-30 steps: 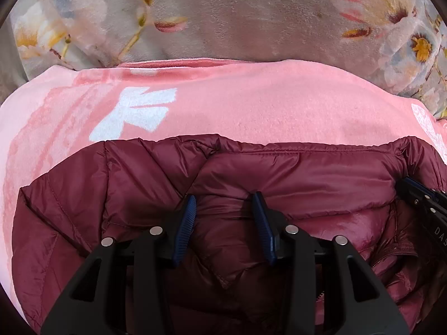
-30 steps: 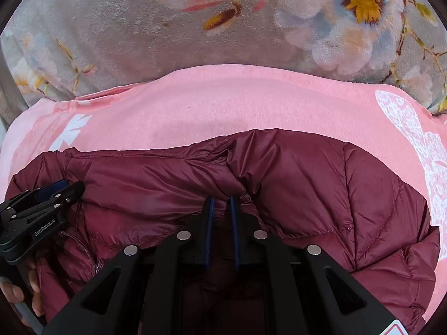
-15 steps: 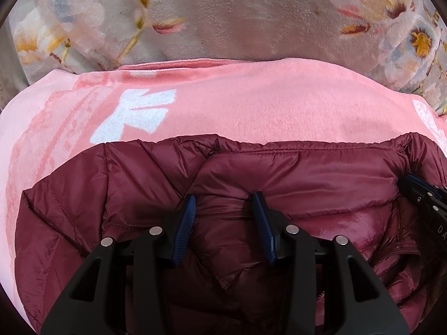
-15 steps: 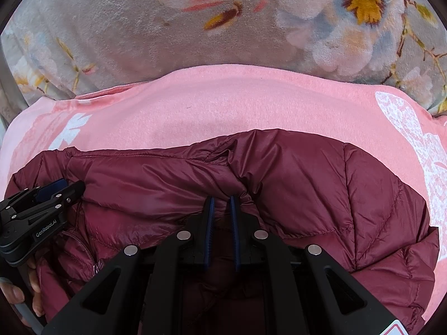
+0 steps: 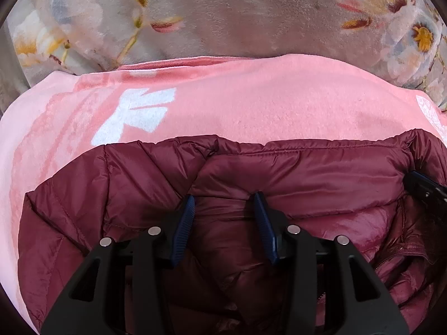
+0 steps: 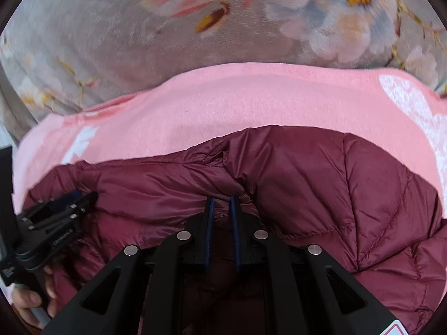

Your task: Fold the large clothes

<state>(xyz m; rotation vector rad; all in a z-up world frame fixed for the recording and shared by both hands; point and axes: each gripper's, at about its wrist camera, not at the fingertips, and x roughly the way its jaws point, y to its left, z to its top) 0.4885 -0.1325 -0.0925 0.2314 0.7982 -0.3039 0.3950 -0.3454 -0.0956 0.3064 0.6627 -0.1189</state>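
A maroon puffer jacket [image 5: 321, 173] lies bunched on a pink blanket [image 5: 251, 97]. In the left wrist view my left gripper [image 5: 223, 199] is shut on a thick fold of the jacket, and creases run out from its blue pads [image 5: 185, 223]. In the right wrist view my right gripper [image 6: 222, 198] is shut on a thin pinch of the jacket [image 6: 321, 178] near its upper seam, with the pads almost together. Each gripper shows in the other's view: the right gripper [image 5: 424, 192] at the right edge, the left gripper [image 6: 81, 196] at the left, held by a hand [image 6: 28, 301].
The pink blanket [image 6: 251, 97] carries white printed shapes [image 5: 137, 114] and lies over a grey floral plush blanket [image 5: 237, 14] that fills the far side. Pink blanket shows beyond the jacket's top edge. A zipper [image 5: 391, 256] shows in the open front at the right.
The right wrist view has tilted a little and its background is now blurred. Both grips on the jacket look the same, and the left view barely differs.
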